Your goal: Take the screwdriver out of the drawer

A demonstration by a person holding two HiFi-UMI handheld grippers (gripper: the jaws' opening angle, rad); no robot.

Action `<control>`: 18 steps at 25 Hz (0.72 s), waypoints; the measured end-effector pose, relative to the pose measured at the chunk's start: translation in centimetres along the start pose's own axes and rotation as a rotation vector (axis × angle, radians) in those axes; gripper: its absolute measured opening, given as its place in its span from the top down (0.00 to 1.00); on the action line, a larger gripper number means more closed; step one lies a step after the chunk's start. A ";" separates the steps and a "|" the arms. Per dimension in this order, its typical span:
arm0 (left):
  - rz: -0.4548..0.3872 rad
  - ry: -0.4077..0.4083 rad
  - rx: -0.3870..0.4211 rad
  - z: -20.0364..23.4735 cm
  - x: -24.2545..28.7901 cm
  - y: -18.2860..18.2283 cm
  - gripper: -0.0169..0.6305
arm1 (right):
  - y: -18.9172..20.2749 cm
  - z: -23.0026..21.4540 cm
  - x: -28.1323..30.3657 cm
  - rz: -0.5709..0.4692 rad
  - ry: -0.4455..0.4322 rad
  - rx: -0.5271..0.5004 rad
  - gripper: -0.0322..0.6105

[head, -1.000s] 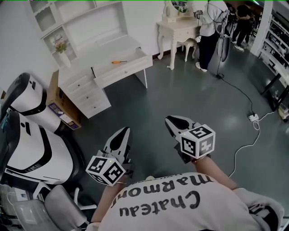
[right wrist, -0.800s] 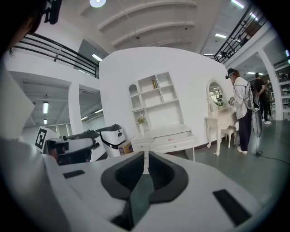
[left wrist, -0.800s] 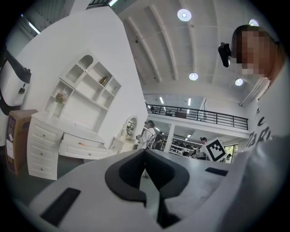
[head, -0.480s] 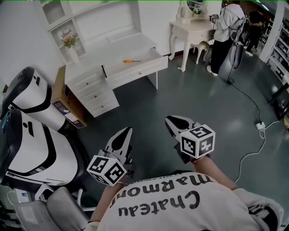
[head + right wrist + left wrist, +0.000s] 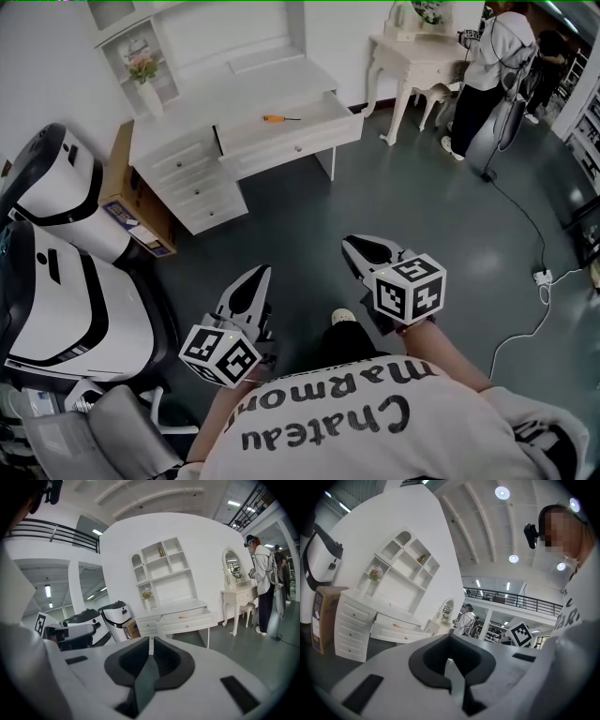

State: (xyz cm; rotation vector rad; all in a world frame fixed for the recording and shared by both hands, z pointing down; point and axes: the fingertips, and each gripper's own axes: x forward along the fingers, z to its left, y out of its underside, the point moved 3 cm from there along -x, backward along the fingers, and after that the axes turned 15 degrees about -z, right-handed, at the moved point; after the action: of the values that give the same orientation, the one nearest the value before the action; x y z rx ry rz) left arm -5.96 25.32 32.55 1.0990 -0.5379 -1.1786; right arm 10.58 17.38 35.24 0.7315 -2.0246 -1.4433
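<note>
Head view: screwdriver [image 5: 280, 118] in open drawer [image 5: 298, 142], well apart from jaws.

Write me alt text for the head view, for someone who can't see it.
An orange-handled screwdriver lies in the open drawer of a white desk across a dark floor. In the foreground, a person's left gripper and right gripper point forward, both shut and empty.

Dark grey floor [image 5: 422, 234], white wall [image 5: 37, 84], white shelved desk [image 5: 183, 136], white dressing table [image 5: 412, 52], round ceiling lights [image 5: 502, 492]
</note>
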 end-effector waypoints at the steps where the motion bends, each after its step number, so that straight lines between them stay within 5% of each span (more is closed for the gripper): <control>1: -0.003 -0.019 0.000 0.7 0.9 0.2 0.94 | -0.2 -0.8 1.0 0.006 -0.011 0.012 0.88; 7: -0.055 -0.060 -0.016 3.6 8.1 -0.5 0.94 | -2.7 -5.8 7.5 0.021 -0.074 0.079 0.88; 18: -0.115 -0.118 0.013 7.3 19.1 -1.6 0.94 | -9.3 -14.5 16.5 -0.021 -0.141 0.030 0.88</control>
State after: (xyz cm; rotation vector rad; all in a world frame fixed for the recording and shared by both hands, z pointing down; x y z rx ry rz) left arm -6.06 4.89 30.47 1.0877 -0.5806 -1.3479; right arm 10.23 -6.29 32.36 0.6826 -2.1542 -1.5182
